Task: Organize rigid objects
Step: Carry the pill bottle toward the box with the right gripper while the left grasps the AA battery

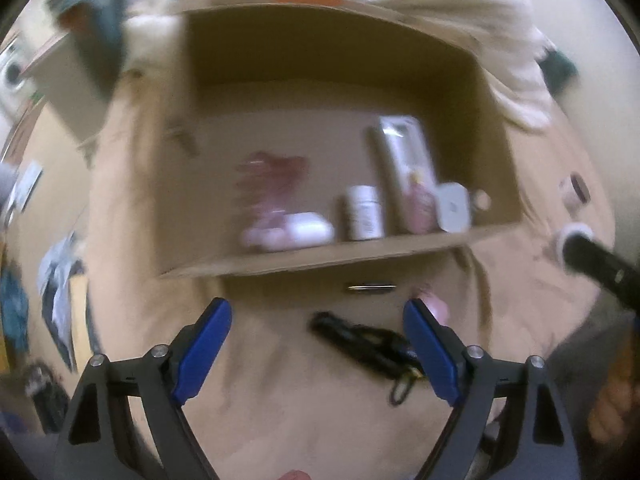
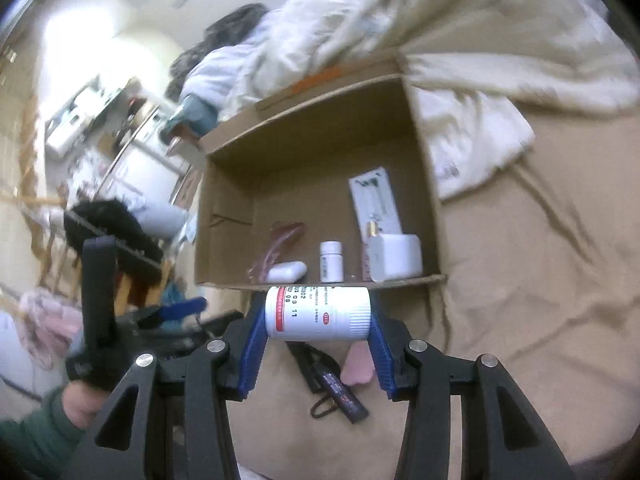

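Note:
An open cardboard box (image 2: 224, 208) lies on a tan bed sheet (image 2: 520, 280); it also shows in the left wrist view (image 1: 280, 264). Inside are a small white bottle (image 2: 331, 262), a white charger cube (image 2: 396, 262), a flat white package (image 2: 376, 200), a white case (image 2: 286, 272) and a red plastic bag (image 2: 280, 240). My right gripper (image 2: 318, 316) is shut on a white pill bottle (image 2: 318, 314), held sideways just before the box's near wall. My left gripper (image 1: 318, 344) is open and empty above a black tool (image 1: 360, 340) on the sheet.
A pink object (image 2: 360, 364) and the black tool (image 2: 336, 384) lie on the sheet under the right gripper. A crumpled white duvet (image 2: 460, 40) lies behind the box. The left gripper and hand (image 2: 104, 320) show at the left. Room clutter lies beyond the bed's left edge.

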Motion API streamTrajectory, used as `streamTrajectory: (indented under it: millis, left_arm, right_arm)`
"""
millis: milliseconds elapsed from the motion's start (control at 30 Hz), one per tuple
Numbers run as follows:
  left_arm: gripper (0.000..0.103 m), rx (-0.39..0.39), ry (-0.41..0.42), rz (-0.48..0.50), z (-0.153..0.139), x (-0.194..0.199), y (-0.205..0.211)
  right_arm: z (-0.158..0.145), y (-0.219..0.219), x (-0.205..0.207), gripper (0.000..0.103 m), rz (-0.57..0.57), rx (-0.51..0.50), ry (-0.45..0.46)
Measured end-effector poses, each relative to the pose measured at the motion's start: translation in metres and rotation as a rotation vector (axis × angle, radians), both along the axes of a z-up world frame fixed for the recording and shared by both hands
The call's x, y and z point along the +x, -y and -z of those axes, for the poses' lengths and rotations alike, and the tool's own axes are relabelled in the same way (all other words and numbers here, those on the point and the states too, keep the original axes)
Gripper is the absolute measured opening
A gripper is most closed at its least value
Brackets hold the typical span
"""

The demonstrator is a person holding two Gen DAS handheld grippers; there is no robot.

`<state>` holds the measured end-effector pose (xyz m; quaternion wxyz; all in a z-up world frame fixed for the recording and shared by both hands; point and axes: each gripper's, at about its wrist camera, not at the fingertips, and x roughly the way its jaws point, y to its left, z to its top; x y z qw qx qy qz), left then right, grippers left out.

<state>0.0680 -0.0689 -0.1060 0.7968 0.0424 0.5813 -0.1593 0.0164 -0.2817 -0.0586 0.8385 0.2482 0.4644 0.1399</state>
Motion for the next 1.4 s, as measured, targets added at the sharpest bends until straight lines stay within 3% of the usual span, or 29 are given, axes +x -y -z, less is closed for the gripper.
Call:
streamTrajectory:
  millis: [300, 367, 500, 600, 667, 1033, 1233, 1400]
  left_arm:
    - [0.084, 0.124, -0.093, 0.013, 0.058, 0.017, 0.061]
    - [0.075, 0.162, -0.093, 0.024, 0.068, 0.02, 0.069]
    - [0.071, 0.196, -0.129, 0.018, 0.084, 0.027, 0.077]
    - [0.054, 0.225, -0.12, 0.021, 0.087, 0.033, 0.08]
    - [0.04, 0.221, -0.116, 0.03, 0.085, 0.034, 0.081]
    - [0.04, 0.236, -0.123, 0.013, 0.075, 0.026, 0.066]
    - [0.04, 0.243, -0.035, 0.082, 0.033, -0.006, 0.043]
    - [0.04, 0.197, 0.039, 0.061, -0.008, -0.019, 0.017]
  right_arm:
    - [0.0, 0.015, 0.005, 0.049, 0.027, 0.045, 0.01]
    - [-0.001, 0.018, 0.005, 0.049, 0.035, 0.061, 0.018]
    - [-0.006, 0.019, 0.006, 0.049, 0.031, 0.071, 0.033]
    - [-0.007, 0.018, 0.007, 0.049, 0.025, 0.072, 0.035]
    - [-0.006, 0.017, 0.008, 0.049, 0.021, 0.073, 0.032]
    - [-0.005, 0.011, 0.01, 0.049, 0.002, 0.063, 0.031]
    - [-0.004, 0.017, 0.009, 0.049, 0.029, 0.051, 0.022]
    - [-0.007, 0.022, 0.008, 0.049, 0.073, 0.008, 0.036]
